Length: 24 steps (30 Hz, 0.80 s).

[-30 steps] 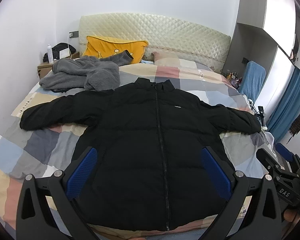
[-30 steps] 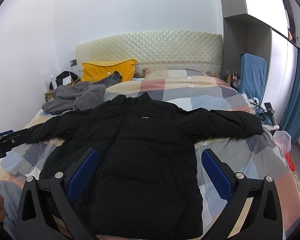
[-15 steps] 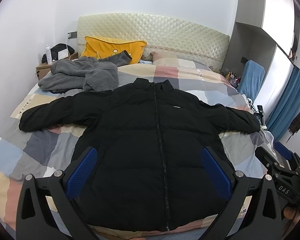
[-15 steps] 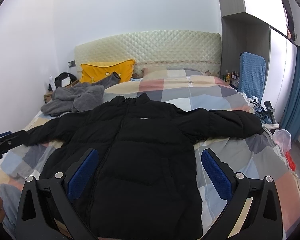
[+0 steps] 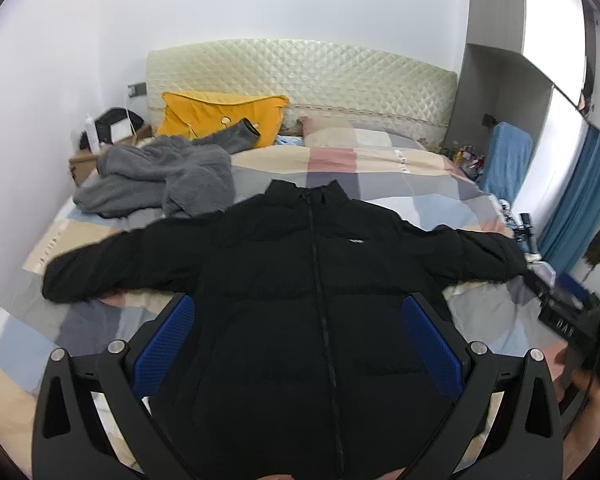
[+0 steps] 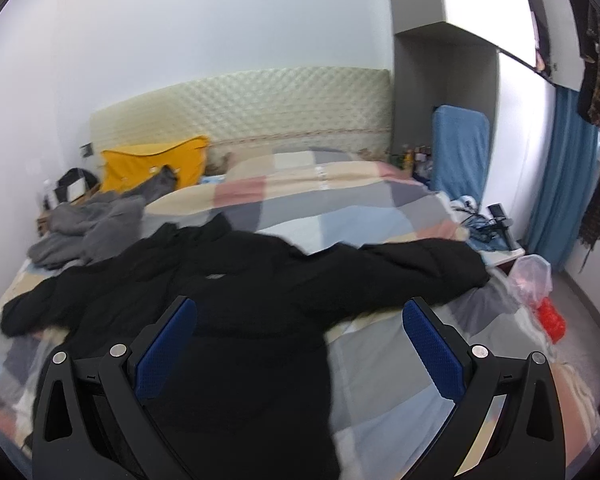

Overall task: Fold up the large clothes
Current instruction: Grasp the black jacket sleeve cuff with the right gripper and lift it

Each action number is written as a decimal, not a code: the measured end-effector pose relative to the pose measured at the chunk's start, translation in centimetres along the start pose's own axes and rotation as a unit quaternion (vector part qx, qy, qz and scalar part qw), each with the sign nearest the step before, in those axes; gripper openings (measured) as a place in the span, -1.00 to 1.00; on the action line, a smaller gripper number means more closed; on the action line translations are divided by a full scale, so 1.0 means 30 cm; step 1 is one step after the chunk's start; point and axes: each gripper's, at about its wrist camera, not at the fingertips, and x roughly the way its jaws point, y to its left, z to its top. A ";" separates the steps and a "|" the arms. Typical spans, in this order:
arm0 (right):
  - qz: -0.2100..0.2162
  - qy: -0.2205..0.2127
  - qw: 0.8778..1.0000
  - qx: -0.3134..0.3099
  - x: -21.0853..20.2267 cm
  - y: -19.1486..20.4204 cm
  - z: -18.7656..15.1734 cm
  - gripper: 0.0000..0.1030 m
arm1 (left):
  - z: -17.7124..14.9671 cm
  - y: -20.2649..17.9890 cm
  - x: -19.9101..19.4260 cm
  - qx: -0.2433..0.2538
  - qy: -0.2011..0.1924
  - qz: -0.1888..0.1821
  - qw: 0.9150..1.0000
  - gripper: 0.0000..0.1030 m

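Jaws of both grippers spread wide and hold nothing: the left gripper [image 5: 300,344] hangs above the lower body of the jacket [image 5: 312,320], the right gripper [image 6: 300,344] above its right side, near the right sleeve [image 6: 412,268]. The jacket, black and padded, lies front up and zipped on the bed [image 5: 380,168], collar toward the headboard [image 5: 300,76], both sleeves stretched out sideways. No fold is made yet; the step in hand appears to be the approach to a first grasp. The next move likely calls for each gripper to descend on a sleeve end or side seam, pinch the thick fabric, and carry it across the zip. The checked quilt gives a soft, yielding surface. A grey garment [image 5: 160,176] and a yellow pillow [image 5: 220,116] lie well behind the jacket; blue curtains [image 6: 564,176] hang at the right of the room
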 end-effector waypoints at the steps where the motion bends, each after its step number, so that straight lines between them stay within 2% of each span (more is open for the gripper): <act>1: -0.007 -0.004 1.000 0.001 0.018 -0.012 0.009 1.00 | 0.007 -0.017 0.002 0.009 -0.006 -0.009 1.000 1.00; 3: -0.021 -0.013 1.000 0.018 0.052 -0.057 0.017 1.00 | 0.018 -0.047 0.014 0.021 -0.004 -0.036 0.999 1.00; 6: -0.015 -0.033 0.998 0.048 0.091 -0.131 0.006 1.00 | 0.033 -0.083 0.046 0.041 -0.009 -0.061 0.997 1.00; 9: -0.022 -0.040 0.997 0.065 0.146 -0.199 -0.011 1.00 | 0.037 -0.115 0.093 0.083 -0.027 -0.046 0.995 1.00; 11: -0.025 -0.041 0.996 0.071 0.200 -0.242 -0.023 1.00 | 0.029 -0.114 0.127 0.096 -0.035 -0.051 0.993 1.00; 15: -0.036 -0.030 0.996 0.077 0.294 -0.301 -0.045 1.00 | 0.011 -0.078 0.209 0.071 -0.026 -0.064 0.995 1.00; 19: -0.055 -0.018 0.996 0.070 0.413 -0.343 -0.061 1.00 | -0.014 -0.032 0.294 0.045 -0.029 -0.031 0.998 1.00; 24: -0.043 0.011 0.991 0.127 0.613 -0.484 -0.089 1.00 | -0.058 0.016 0.401 0.027 -0.007 -0.005 1.000 1.00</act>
